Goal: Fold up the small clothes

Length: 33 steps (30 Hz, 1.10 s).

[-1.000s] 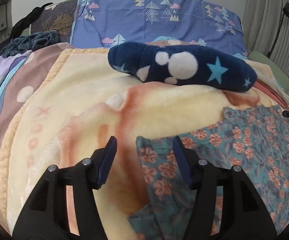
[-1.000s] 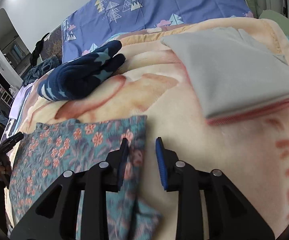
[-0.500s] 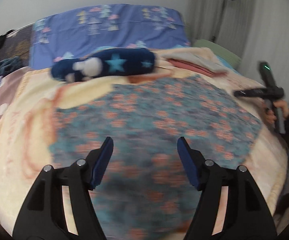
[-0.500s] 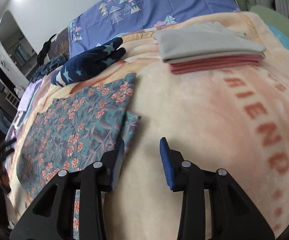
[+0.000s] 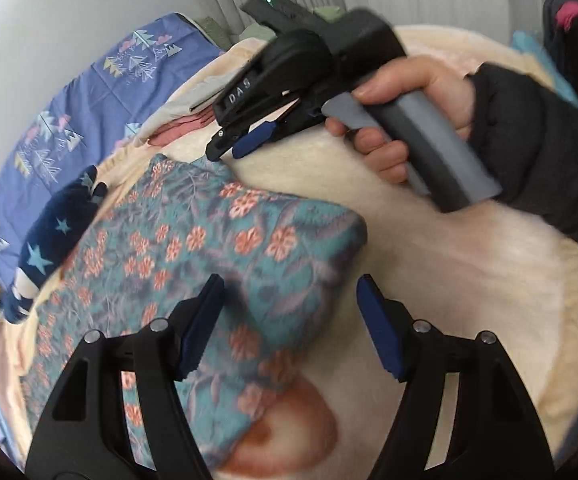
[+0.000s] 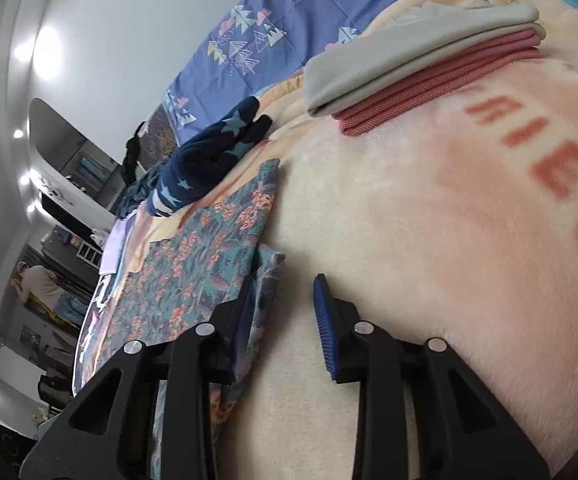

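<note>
A teal floral garment lies flat on the cream blanket; it also shows in the right wrist view. My left gripper is open and empty, hovering over the garment's near right corner. My right gripper is open and empty beside the garment's right edge, its left finger over the cloth. In the left wrist view the right gripper is held in a hand past the garment's far corner.
A folded stack of grey and pink clothes lies at the far right of the blanket. A navy star-patterned plush item lies beyond the garment. A blue tree-print pillow is at the head of the bed.
My left gripper swung right and now faces the garment's right corner and the right hand. My right gripper tilted and opened slightly wider beside the garment's edge.
</note>
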{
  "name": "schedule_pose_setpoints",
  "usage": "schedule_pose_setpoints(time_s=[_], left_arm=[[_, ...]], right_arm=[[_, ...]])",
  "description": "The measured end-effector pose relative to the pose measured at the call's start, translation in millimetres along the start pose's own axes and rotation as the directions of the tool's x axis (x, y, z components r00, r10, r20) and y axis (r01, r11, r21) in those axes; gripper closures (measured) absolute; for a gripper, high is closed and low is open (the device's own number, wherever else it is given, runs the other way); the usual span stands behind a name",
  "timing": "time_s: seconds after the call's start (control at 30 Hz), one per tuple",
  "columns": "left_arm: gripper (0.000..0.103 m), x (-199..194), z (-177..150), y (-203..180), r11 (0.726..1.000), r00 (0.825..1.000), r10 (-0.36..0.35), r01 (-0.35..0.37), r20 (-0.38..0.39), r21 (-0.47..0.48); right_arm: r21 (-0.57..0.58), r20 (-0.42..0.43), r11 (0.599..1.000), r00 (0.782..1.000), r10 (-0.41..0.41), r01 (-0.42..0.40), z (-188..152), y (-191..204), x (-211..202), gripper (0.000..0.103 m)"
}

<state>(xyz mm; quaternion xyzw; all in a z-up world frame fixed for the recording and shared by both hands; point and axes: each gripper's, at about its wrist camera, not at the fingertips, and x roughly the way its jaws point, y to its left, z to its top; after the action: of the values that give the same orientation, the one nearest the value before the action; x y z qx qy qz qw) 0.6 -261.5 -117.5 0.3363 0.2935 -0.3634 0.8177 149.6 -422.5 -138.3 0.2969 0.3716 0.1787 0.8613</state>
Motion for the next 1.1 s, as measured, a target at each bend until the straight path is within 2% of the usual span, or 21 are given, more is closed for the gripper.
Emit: schedule_pose_setpoints(time_s=[0.1, 0.23, 0.3, 0.4, 0.47, 0.53, 0.6, 0.67, 0.77, 0.8, 0.83, 0.87, 0.9, 0.97, 1.03, 1.1], left_arm=[[0.033, 8, 8, 3, 0.999, 0.999, 0.003, -0.005, -0.034, -0.053], [0.033, 7, 16, 8, 0.988, 0.998, -0.034, 0.026, -0.051, -0.151], [0.033, 2, 17, 4, 0.986, 0.998, -0.044, 0.038, -0.037, -0.163], [0.034, 5, 16, -2, 0.989, 0.999, -0.02, 0.013, -0.047, -0.149], [0.06, 9, 15, 1, 0.989, 0.998, -0.018, 0.009, -0.058, -0.148], [0.094, 5, 14, 12, 0.975, 0.994, -0.101, 0.088, -0.052, -0.206], [0.095, -2, 12, 28, 0.948, 0.985, -0.172, 0.158, -0.025, -0.277], [0.096, -6, 10, 35, 0.931, 0.98, -0.201, 0.191, 0.001, -0.31], [0.096, -7, 8, 39, 0.918, 0.975, -0.222, 0.215, 0.017, -0.334], [0.096, -7, 8, 40, 0.912, 0.973, -0.23, 0.224, 0.023, -0.343], [0.096, -7, 8, 42, 0.907, 0.971, -0.239, 0.234, 0.028, -0.351], [0.096, -7, 8, 44, 0.898, 0.966, -0.255, 0.252, 0.041, -0.36], [0.096, -8, 8, 46, 0.895, 0.964, -0.261, 0.261, 0.05, -0.362], [0.096, -13, 8, 47, 0.893, 0.957, -0.28, 0.289, 0.076, -0.346], [0.096, -15, 9, 43, 0.9, 0.955, -0.286, 0.296, 0.081, -0.321], [0.099, -9, 9, 38, 0.896, 0.947, -0.313, 0.319, 0.071, -0.308]], right_arm=[[-0.029, -0.007, 1.0, 1.0, -0.007, 0.007, -2, 4, 1, 0.072], [-0.048, -0.023, 0.999, 1.0, 0.002, -0.003, -4, 6, 1, 0.071], [-0.056, -0.026, 0.998, 1.0, -0.003, 0.002, -6, 7, 0, 0.071], [-0.057, -0.026, 0.998, 1.0, -0.001, 0.0, -7, 7, 0, 0.071], [-0.058, -0.026, 0.998, 1.0, -0.001, -0.001, -7, 7, 0, 0.071], [-0.058, -0.029, 0.998, 1.0, -0.001, 0.0, -6, 7, 1, 0.071], [-0.047, -0.045, 0.999, 0.999, 0.015, -0.017, -5, 6, 3, 0.071], [-0.004, -0.089, 0.999, 0.995, 0.036, -0.036, 0, 3, 10, 0.071], [0.033, -0.116, 0.999, 0.993, 0.022, -0.019, 8, 6, 16, 0.071], [0.043, -0.117, 0.999, 0.993, 0.023, -0.018, 10, 8, 18, 0.079], [0.078, -0.118, 0.997, 0.992, 0.034, -0.025, 14, 9, 19, 0.101], [0.114, -0.108, 0.993, 0.993, 0.054, -0.042, 16, 10, 16, 0.101], [0.134, -0.055, 0.986, 0.992, 0.111, -0.102, 22, 18, 4, 0.101], [0.089, -0.007, 0.986, 0.99, 0.142, -0.141, 29, 32, -10, 0.101], [0.012, 0.012, 0.998, 0.998, 0.064, -0.064, 33, 38, -8, 0.101], [0.024, -0.025, 0.999, 0.999, -0.045, 0.046, 30, 19, 16, 0.101]])
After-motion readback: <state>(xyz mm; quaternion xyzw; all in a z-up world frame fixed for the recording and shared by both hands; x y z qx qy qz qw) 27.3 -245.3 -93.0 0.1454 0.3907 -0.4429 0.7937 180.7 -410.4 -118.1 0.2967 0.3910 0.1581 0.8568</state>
